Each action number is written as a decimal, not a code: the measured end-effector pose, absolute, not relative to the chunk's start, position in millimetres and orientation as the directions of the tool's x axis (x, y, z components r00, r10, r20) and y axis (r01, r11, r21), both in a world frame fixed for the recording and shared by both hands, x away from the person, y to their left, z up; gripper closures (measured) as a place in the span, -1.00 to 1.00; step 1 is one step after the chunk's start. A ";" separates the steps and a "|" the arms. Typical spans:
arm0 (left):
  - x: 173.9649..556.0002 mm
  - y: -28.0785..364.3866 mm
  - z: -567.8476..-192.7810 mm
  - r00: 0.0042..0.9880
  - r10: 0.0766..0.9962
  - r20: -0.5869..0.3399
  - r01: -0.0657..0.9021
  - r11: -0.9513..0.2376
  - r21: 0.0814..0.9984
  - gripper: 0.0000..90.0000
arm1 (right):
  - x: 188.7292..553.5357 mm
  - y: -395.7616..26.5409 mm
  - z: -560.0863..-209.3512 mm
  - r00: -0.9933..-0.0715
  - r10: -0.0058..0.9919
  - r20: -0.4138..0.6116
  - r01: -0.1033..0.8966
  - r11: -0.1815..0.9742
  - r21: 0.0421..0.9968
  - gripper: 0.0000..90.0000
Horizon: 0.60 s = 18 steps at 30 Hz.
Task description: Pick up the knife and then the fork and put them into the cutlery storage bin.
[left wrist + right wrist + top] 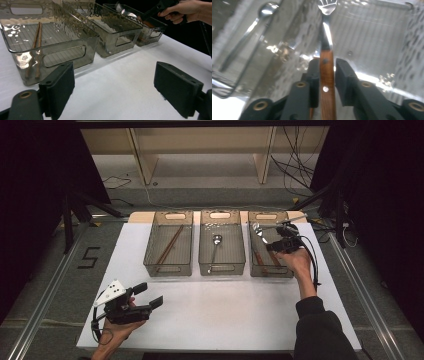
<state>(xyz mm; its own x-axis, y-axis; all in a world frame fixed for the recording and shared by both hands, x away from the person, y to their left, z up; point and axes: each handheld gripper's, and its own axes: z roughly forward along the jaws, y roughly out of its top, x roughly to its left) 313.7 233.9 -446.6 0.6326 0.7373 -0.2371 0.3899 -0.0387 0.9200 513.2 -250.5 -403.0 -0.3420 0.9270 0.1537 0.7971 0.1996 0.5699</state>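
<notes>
Right tool clamped on the wooden handle of a fork, tines pointing away, over the right-hand bin. Whether the fork's tip touches the bin floor, I can't tell. Spoon lies in the middle bin, chopsticks in the left bin. Left tool wide open, low over the white worktop, holding nothing.

My call: keep the fork level and centred between the bin walls, lower gently, release only once the handle rests flat. Avoid clipping the rim.

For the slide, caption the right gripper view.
Right gripper clamps a wooden-handled fork over the right-hand bin, spoon next door.
</notes>
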 end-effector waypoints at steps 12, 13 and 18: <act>313.7 233.9 -446.6 0.632 0.737 -0.238 0.390 -0.038 0.920 -0.64 | 500.5 -246.5 -390.1 -0.420 0.892 0.165 0.745 0.235 0.624 0.23; 313.7 234.0 -446.5 0.633 0.737 -0.238 0.391 -0.038 0.920 -0.64 | 497.9 -245.5 -388.5 -0.429 0.888 0.168 0.738 0.237 0.631 0.19; 313.8 233.8 -446.7 0.632 0.737 -0.239 0.393 -0.039 0.919 -0.64 | 483.3 -238.7 -384.0 -0.480 0.863 0.156 0.703 0.272 0.658 0.00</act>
<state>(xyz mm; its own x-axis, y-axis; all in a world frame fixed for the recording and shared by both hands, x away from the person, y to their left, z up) 313.8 233.8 -446.7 0.6317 0.7375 -0.2389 0.3928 -0.0388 0.9188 483.3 -238.7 -384.0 -0.4801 0.8632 0.1564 0.7026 0.2716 0.6578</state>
